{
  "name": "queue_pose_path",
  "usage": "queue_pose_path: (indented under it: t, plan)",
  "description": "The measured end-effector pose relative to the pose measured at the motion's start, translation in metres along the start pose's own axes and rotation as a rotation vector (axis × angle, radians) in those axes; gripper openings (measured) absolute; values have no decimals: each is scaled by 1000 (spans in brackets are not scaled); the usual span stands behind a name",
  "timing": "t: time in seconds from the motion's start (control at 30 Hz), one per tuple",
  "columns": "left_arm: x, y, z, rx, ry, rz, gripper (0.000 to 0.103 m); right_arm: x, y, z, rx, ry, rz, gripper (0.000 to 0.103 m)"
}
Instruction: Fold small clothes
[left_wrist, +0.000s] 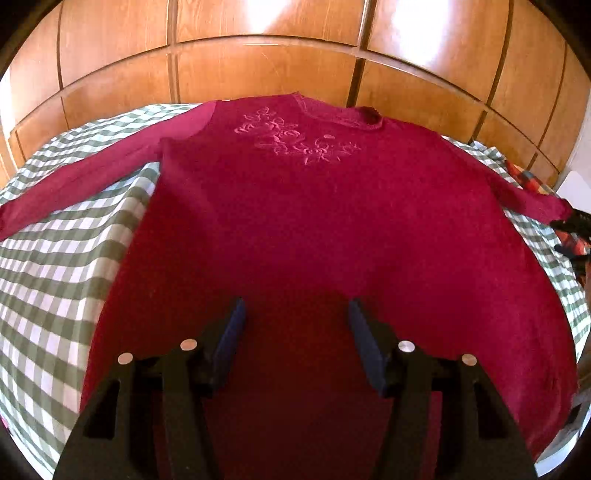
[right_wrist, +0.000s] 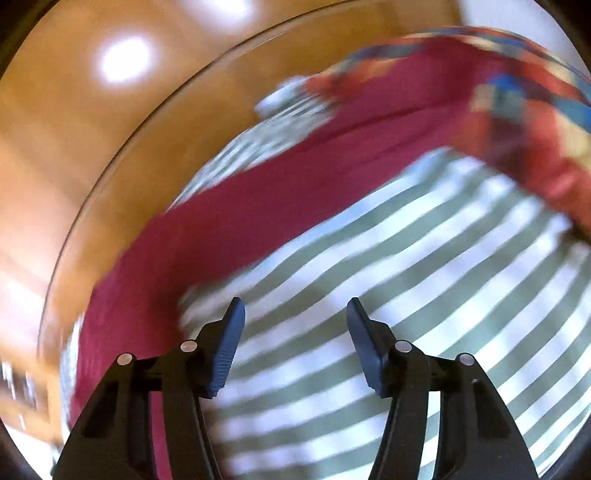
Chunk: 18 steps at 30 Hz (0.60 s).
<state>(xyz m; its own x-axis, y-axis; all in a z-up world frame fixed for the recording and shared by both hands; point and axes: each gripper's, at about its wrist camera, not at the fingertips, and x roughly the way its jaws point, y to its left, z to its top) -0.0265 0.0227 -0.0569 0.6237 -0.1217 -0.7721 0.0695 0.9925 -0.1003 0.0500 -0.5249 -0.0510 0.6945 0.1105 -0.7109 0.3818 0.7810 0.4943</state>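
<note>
A dark red long-sleeved sweater (left_wrist: 314, 221) with pink flower embroidery on the chest lies flat, front up, on a green and white checked cloth (left_wrist: 55, 277). Both sleeves are spread outward. My left gripper (left_wrist: 295, 314) is open and empty, above the sweater's lower middle. My right gripper (right_wrist: 295, 314) is open and empty, above the checked cloth (right_wrist: 406, 295), next to the sweater's right sleeve (right_wrist: 258, 206). The right wrist view is motion blurred. The right gripper also shows as a dark shape at the sleeve's cuff in the left wrist view (left_wrist: 576, 221).
A wooden panelled wardrobe (left_wrist: 258, 62) stands behind the bed. A red, blue and yellow plaid fabric (right_wrist: 517, 122) lies at the right edge of the checked cloth, next to the sleeve's end.
</note>
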Motion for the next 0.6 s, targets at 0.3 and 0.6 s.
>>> queue_pose_path:
  t: [0.3, 0.6]
  plan:
    - [10, 6, -3, -1, 2, 20, 59, -6, -60, 85, 268, -164, -49, 52]
    - [12, 5, -3, -1, 5, 31, 60, -2, -55, 123, 181, -162, -162, 6]
